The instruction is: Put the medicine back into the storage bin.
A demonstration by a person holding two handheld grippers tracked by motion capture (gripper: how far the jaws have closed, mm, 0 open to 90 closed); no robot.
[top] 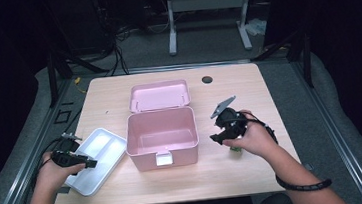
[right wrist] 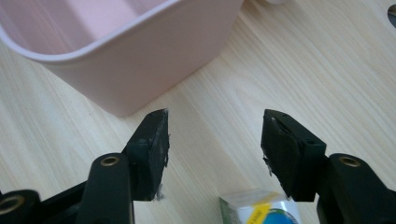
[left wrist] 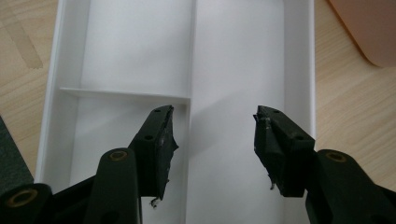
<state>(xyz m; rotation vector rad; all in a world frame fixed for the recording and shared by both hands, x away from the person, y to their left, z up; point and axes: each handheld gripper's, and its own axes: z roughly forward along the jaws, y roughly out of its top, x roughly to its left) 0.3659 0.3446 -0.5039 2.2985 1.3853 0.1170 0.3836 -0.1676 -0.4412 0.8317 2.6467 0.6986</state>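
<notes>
Dark floor and cables surround the pale wooden counter point(top: 256, 170). At its left edge lies a white divided tray point(top: 104, 148), and the left tongs point(left wrist: 212, 135) hover over it with jaws spread apart and nothing between them, their tips above the tray's dividing walls. At the counter's middle stands an open pink box point(top: 161, 136), lid point(top: 159, 95) tipped back. To its right the right tongs point(right wrist: 214, 140) gape over bare wood just beside the box's corner; a small white packet point(right wrist: 261, 207) with a yellow-and-blue label lies on the counter beneath them, ungripped.
</notes>
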